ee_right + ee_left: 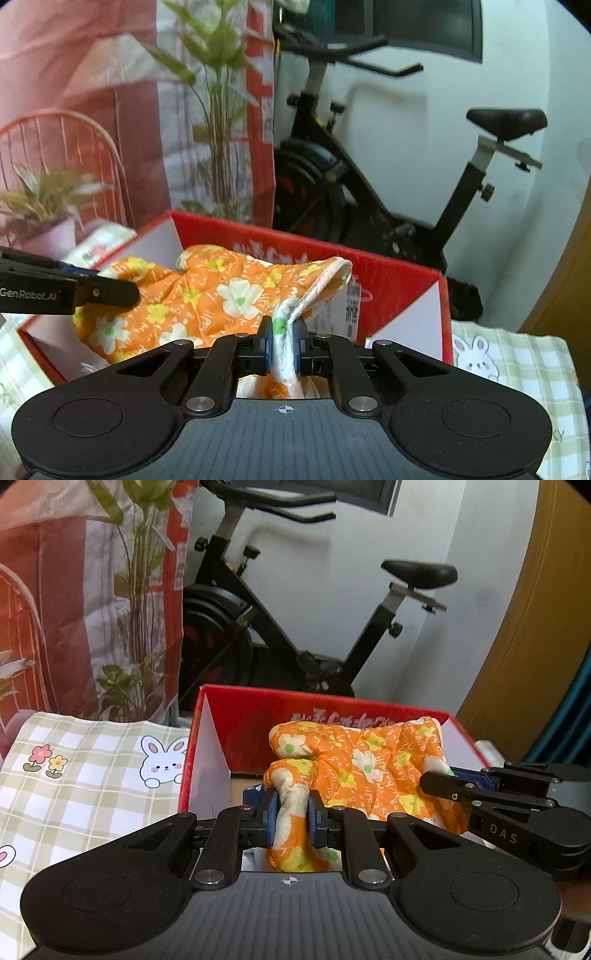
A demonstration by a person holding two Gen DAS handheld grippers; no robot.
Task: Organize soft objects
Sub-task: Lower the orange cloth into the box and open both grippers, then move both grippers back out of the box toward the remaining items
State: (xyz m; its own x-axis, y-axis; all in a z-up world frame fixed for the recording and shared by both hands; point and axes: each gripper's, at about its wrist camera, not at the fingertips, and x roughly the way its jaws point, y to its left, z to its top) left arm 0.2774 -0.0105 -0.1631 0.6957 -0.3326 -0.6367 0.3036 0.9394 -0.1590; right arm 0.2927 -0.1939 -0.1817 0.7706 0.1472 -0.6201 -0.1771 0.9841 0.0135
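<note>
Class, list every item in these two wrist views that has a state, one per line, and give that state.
left gripper: shut on the orange floral mitt.
right gripper: shut on the mitt's cuff edge.
orange floral mitt: held at both ends, over the open box.
red box: open, top uncovered.
checked cloth: spread flat beside the box.

the padded cloth (373,771) is orange with white and yellow flowers, green at their centres, and faint white lettering. the box (258,716) is red outside with white inner walls and white characters on its far wall. the tablecloth (74,786) is a pale green and white check with white rabbits and pink and yellow flowers. both grippers are black with blue fingers (266,347). the exercise bike (280,635) is black.
</note>
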